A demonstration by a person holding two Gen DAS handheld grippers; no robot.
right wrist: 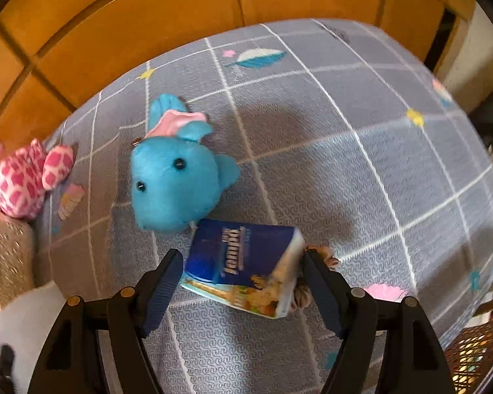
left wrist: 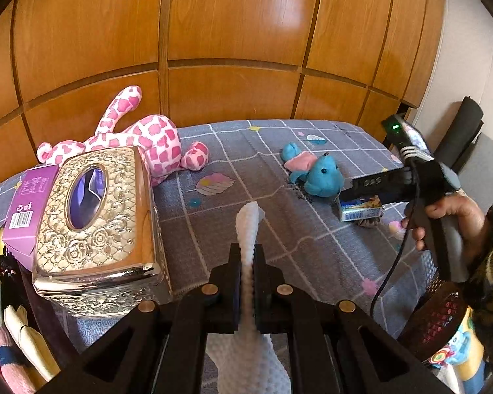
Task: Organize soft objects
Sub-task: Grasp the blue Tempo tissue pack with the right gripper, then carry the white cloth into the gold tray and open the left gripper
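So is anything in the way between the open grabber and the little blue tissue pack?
Nothing visible. The right gripper is open, its fingers either side of the tissue pack. The blue plush toy lies just behind it.

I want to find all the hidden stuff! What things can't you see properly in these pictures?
- Scrunchie-like thing: right wrist view, mostly hidden behind the tissue pack and a finger; unclear what it is.
- White cloth: left wrist view, its lower end cut off by the frame edge, the left gripper covering its middle.
- Purple box: left wrist view, print too small to read, partly hidden by the silver tissue box.
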